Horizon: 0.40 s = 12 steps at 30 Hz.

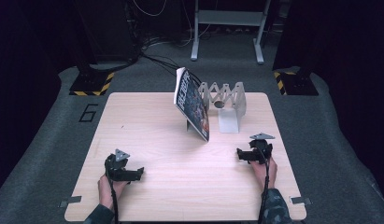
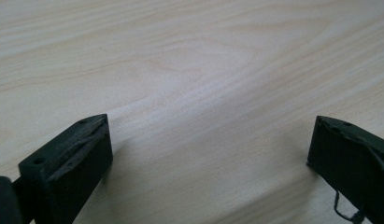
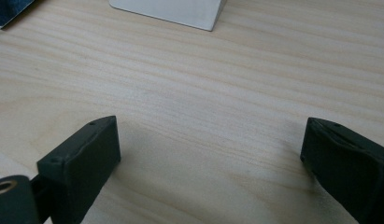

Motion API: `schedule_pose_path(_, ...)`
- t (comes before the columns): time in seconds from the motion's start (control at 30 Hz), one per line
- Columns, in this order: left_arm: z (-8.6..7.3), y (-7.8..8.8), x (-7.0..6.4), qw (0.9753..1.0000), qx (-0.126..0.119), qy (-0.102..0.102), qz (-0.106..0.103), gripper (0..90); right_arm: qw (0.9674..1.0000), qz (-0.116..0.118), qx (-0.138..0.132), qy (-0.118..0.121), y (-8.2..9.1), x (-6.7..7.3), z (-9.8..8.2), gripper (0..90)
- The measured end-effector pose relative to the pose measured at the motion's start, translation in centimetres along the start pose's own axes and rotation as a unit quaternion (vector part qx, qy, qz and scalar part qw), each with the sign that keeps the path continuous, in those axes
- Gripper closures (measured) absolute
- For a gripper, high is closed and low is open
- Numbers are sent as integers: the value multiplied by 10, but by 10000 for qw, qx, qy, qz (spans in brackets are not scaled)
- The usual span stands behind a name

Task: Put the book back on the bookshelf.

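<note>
A magazine (image 1: 193,103) with a colourful cover stands tilted at the back middle of the table, leaning in a grey zigzag metal rack (image 1: 225,98). My left gripper (image 1: 133,173) rests on the wood at the front left, held by a hand, far from the magazine. Its jaws stand wide apart in the left gripper view (image 2: 208,149) with bare wood between them. My right gripper (image 1: 245,154) lies at the front right, just in front of the rack's base (image 3: 171,11). It is open too (image 3: 210,154), with nothing between its jaws. A corner of the magazine (image 3: 10,9) shows at the top left there.
The light wooden table (image 1: 161,186) stands on grey carpet. Black stands with yellow-black hazard bases (image 1: 91,84) sit behind the table's left and right corners. A grey metal frame (image 1: 227,28) and cables lie farther back.
</note>
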<state>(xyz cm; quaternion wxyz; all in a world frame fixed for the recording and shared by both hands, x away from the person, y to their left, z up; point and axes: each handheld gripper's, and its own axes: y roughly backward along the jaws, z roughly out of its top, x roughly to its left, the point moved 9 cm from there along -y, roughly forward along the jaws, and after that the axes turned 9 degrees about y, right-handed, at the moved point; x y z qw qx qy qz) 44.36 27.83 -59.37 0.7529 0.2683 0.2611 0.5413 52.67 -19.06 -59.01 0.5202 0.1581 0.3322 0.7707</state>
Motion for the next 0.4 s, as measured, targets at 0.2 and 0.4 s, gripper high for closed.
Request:
schedule_pose_path(0.2,-2,2,1,10000,-20,-18,-65,0,10000,23,41,36,0,0,0,33)
schedule_pose_path(0.4,-2,2,1,10000,-16,-37,-85,0,10000,45,54,15,0,0,0,27)
